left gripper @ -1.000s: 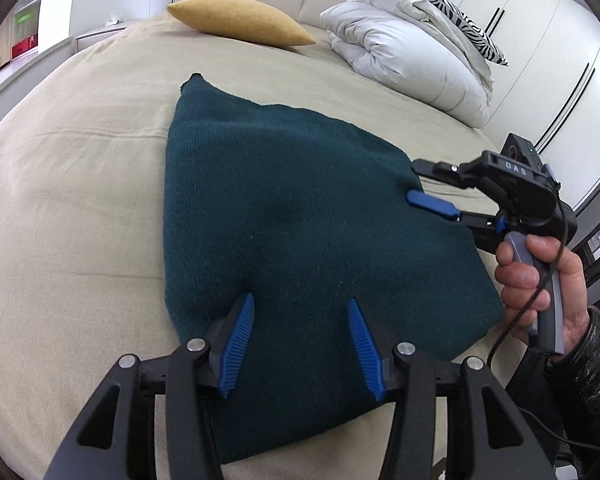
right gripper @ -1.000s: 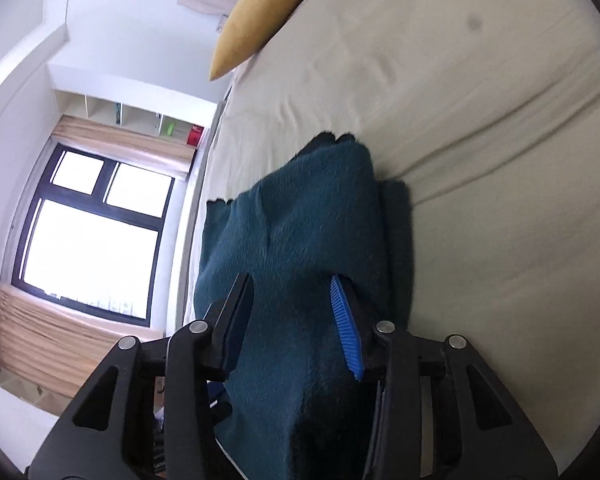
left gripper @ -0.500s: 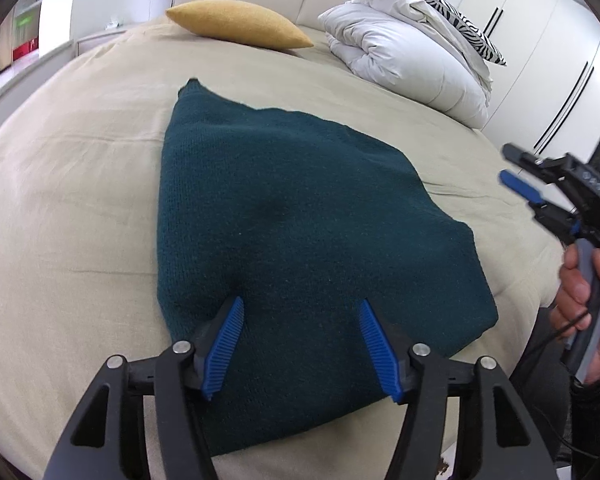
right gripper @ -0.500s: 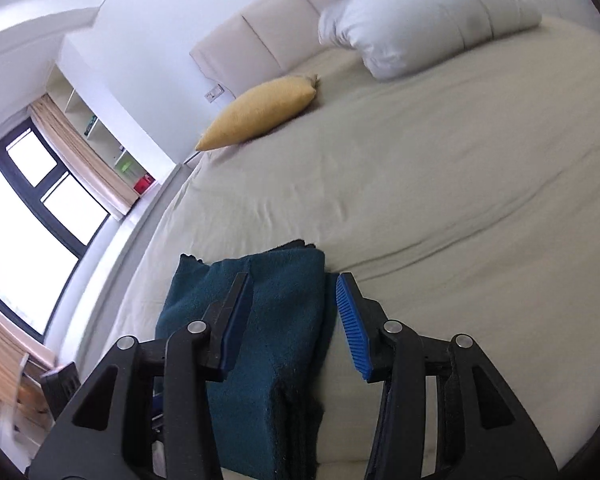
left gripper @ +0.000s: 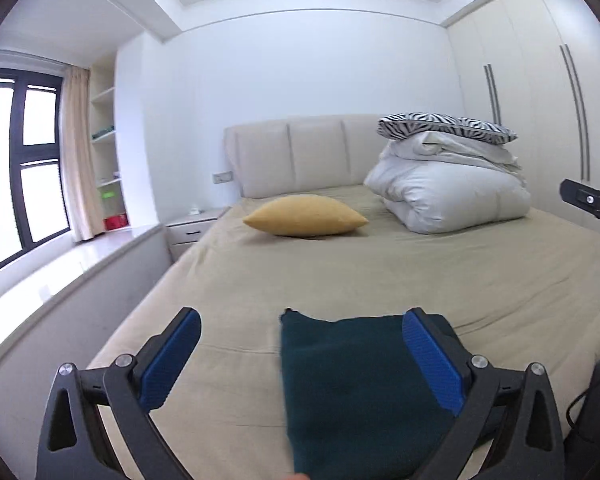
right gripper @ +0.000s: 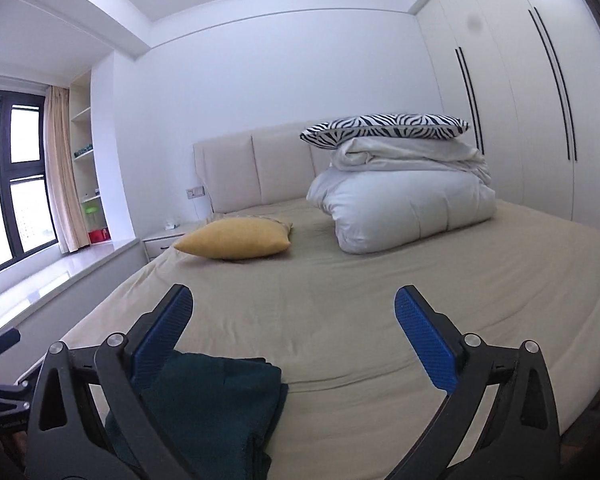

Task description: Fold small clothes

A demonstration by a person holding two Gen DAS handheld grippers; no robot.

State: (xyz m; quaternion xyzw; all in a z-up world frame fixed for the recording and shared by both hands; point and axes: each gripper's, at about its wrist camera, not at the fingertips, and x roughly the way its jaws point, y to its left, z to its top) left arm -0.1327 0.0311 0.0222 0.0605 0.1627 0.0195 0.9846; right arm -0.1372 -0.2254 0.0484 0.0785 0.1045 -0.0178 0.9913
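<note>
Now folded dark green garment (left gripper: 352, 392) flat on bed (left gripper: 440, 276), long axis toward headboard (left gripper: 300, 152), both jaws just opened wide, empty

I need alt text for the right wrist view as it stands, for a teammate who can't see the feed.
The right gripper is open and empty above a beige bed, with a folded dark green garment lying on the sheet at lower left. Farther back are a yellow cushion and a folded white duvet topped by a zebra-print pillow.
</note>
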